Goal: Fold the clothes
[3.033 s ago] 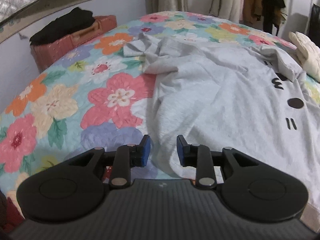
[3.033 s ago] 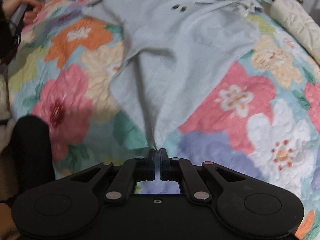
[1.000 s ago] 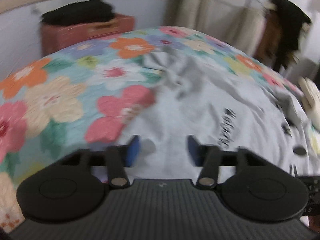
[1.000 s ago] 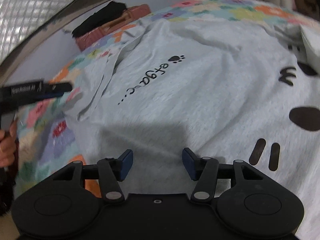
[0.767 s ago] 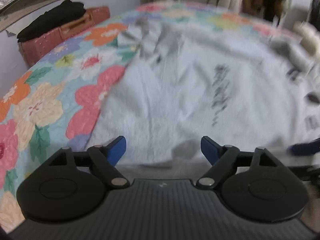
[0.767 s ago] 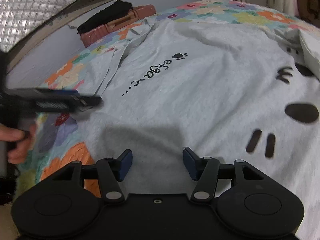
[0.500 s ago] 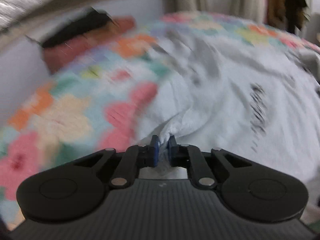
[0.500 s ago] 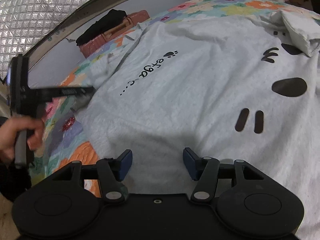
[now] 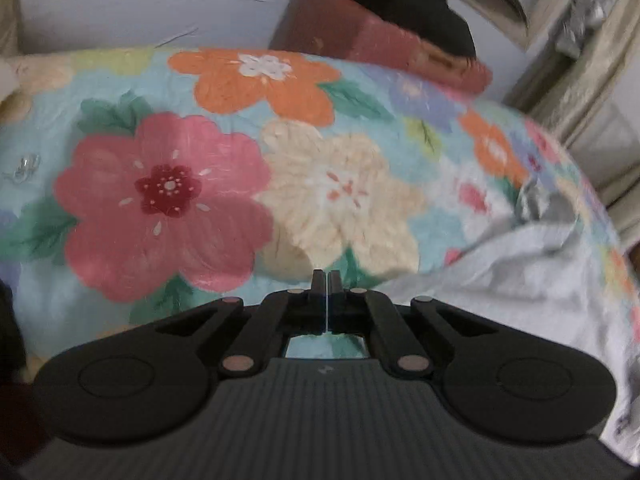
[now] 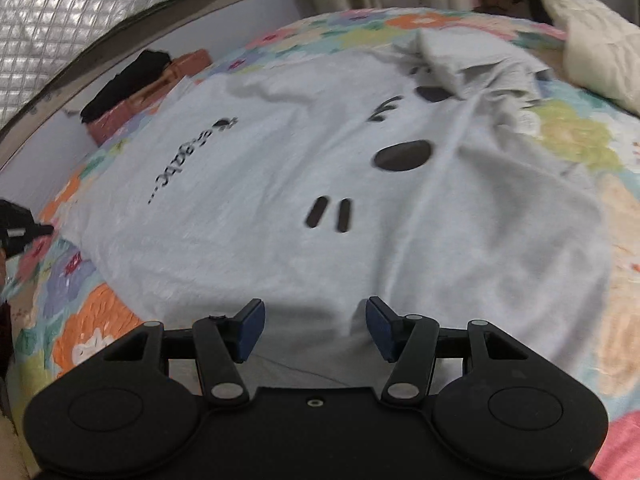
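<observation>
Our left gripper (image 9: 324, 280) has its jaws pressed together; whether any cloth is caught between them we cannot tell. It hangs over the floral quilt (image 9: 168, 192), with the grey shirt (image 9: 520, 276) bunched off to its right. Our right gripper (image 10: 315, 322) holds its jaws wide apart above the shirt's near hem. The shirt lies spread flat across the quilt, print facing up. A cream pillow (image 10: 600, 44) sits beyond.

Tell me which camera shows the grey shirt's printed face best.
The right wrist view: the grey shirt lies spread out there, its printed face in plain sight. The left wrist view catches only a rumpled, blurred edge of the shirt, with no print.
</observation>
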Demonstrator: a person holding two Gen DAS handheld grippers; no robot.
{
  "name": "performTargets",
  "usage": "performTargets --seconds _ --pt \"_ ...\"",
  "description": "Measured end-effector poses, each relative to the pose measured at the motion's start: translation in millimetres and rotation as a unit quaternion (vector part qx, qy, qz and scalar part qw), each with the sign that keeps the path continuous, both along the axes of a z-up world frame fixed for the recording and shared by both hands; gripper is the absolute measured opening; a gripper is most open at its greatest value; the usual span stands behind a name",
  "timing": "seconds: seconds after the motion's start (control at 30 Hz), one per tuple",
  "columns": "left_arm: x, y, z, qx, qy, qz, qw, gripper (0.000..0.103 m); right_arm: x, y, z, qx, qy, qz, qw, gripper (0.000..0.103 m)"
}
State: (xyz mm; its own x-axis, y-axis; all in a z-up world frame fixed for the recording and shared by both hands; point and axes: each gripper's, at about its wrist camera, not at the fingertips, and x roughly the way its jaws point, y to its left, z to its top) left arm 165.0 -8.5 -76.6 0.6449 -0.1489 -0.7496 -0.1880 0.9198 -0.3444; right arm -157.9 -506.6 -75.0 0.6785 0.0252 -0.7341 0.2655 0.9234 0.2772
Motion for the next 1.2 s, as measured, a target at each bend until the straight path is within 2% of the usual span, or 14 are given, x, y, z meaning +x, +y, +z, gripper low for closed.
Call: performTargets --seconds 0.03,0.1,0.13,0.23,0.5,0.67,0.73,0.77,0.8,0.83,0.9,0.93,1.07,1.2 --pt "0 -5 2 0.002 0.001 -0.010 1.0000 0.009 -3 -2 3 -0.015 0.003 -0.010 1.000 0.062" --pt "2 -12 1 -0.026 0.016 -0.031 0.9991 0.047 -11 -9 9 -0.057 0.010 -0.038 0.998 0.062" --pt "2 -16 -1 -0.043 0.022 -0.043 0.9979 0.052 -17 -15 14 -0.077 0.008 -0.068 0.995 0.062" --pt "4 -30 -9 -0.078 0.032 -0.080 0.9932 0.052 -40 -37 29 -0.092 -0.005 -0.157 0.983 0.062" --pt "-3 -67 -5 0.019 0.046 -0.109 0.9927 0.080 -76 -79 15 -0.008 -0.037 -0.230 0.973 0.062" --pt "4 -78 -15 0.026 0.045 -0.121 0.9913 0.099 -80 -89 -5 0.030 -0.038 -0.240 0.970 0.062" --pt "6 -88 -16 0.035 0.025 -0.139 0.9894 0.067 -76 -88 -9 0.056 -0.047 -0.224 0.972 0.062" --pt "7 -94 -15 0.044 0.015 -0.148 0.9879 0.026 -70 -85 -12 0.071 -0.045 -0.200 0.976 0.064" --pt "6 -96 -13 0.032 0.006 -0.154 0.9875 0.008 -64 -82 -16 0.086 -0.041 -0.175 0.980 0.063" --pt "5 -95 -13 -0.005 0.000 -0.157 0.9876 0.004 -57 -78 -20 0.086 -0.031 -0.154 0.984 0.060" --pt "0 -94 -10 -0.030 -0.018 -0.147 0.9885 0.004 -45 -67 -19 0.034 -0.014 -0.139 0.990 0.036" --pt "-9 -93 -2 -0.013 -0.040 -0.136 0.9898 0.003 -40 -64 -16 0.017 -0.008 -0.130 0.991 0.008" --pt "-49 -80 41 0.036 -0.132 -0.094 0.9862 0.003 -48 -63 15 -0.018 -0.055 -0.143 0.988 0.006" --pt "-88 -65 58 0.052 -0.130 -0.076 0.9872 0.003 -65 -56 43 -0.078 -0.060 -0.157 0.983 0.005"
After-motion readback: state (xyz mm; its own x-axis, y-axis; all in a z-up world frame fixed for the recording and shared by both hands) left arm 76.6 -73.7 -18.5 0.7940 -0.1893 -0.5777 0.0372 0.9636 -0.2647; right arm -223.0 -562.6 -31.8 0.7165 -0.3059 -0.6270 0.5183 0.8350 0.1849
